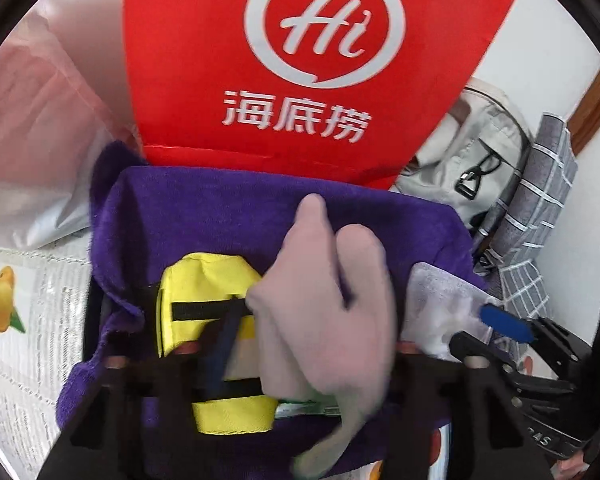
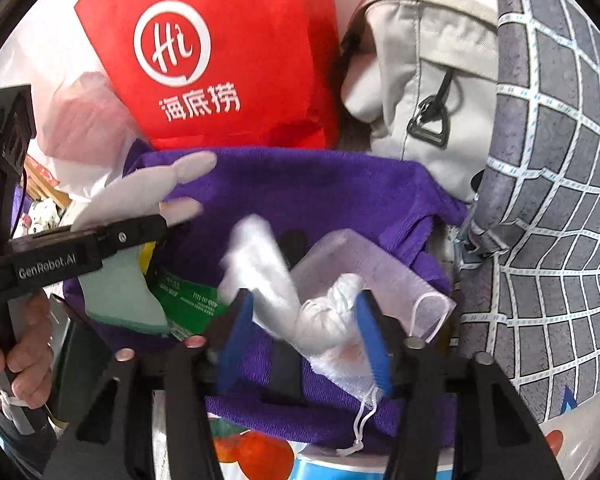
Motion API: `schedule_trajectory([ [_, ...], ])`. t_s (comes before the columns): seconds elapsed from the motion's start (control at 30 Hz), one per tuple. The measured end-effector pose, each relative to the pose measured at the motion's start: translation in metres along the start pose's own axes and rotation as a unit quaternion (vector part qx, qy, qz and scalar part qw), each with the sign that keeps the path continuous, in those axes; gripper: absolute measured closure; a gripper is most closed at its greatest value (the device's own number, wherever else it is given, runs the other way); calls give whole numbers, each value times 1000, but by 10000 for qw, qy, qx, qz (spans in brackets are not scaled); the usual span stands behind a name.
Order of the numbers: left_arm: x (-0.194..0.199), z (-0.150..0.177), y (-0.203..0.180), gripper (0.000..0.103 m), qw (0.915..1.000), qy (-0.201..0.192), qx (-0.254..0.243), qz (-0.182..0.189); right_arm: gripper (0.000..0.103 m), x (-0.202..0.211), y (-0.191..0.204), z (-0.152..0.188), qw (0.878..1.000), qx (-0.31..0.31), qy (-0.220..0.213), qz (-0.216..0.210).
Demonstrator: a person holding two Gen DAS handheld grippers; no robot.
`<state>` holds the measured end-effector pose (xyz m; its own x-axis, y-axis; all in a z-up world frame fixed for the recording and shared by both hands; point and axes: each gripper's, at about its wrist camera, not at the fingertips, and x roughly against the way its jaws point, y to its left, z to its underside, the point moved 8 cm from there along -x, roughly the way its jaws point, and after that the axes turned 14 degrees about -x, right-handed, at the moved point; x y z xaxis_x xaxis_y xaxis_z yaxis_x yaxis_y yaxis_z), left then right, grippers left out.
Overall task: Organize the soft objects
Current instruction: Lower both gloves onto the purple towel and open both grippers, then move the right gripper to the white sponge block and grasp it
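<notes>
Purple towel (image 2: 320, 188), white pouch (image 2: 332, 320) between right claw (image 2: 304, 344) pads

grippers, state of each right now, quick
left gripper: open, pale glove lying loose between its jaws
right gripper: open, white drawstring pouch loose between its jaws

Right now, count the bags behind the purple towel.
3: red bag in the middle, plastic bag to its left, backpack to its right. Others may be hidden behind them.
</notes>
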<state>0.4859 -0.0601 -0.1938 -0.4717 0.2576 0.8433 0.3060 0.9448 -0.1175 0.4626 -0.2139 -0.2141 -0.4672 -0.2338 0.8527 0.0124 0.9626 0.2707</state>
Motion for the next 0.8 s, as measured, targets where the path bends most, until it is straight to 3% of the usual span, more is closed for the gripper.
schedule_trajectory([
  [0.13,12,-4,6,35,9996,-150,-46,-233,37,10,-3,-3,9999,30,-127,27],
  [0.47,50,-9,15,33,9992,-323,-17,-238,37,56,12,7,9986,-50,-463,-239],
  [0.8,99,21,-9,33,9983,-473,-203,-258,39,121,28,94,9971,12,-571,-498],
])
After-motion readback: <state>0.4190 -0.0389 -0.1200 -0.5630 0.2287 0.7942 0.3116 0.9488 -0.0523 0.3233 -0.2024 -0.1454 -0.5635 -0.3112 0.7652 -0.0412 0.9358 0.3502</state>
